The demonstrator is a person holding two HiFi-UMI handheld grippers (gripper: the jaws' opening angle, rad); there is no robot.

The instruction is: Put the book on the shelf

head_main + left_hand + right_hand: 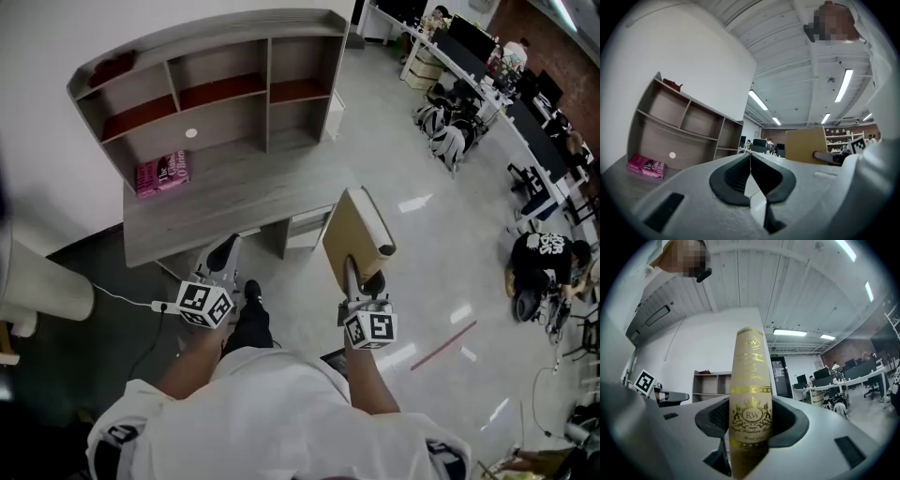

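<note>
A cream book [356, 232] with a gold-printed spine [750, 380] stands upright between the jaws of my right gripper [361, 274], which is shut on its lower end [750, 420]. It hangs over the floor, to the right of the grey desk [234, 202]. The wooden shelf unit [220, 89] stands at the back of the desk, its compartments mostly bare. My left gripper [223, 251] hovers at the desk's front edge, its jaws closed together with nothing in them [750, 159]. From there the held book [806, 145] shows off to the right.
A pink book [161, 174] lies flat on the desk under the shelf unit's left side [646, 166]. A small dark object [114, 66] rests on top of the shelf. Office desks, chairs and a crouching person [544, 262] fill the right side of the room.
</note>
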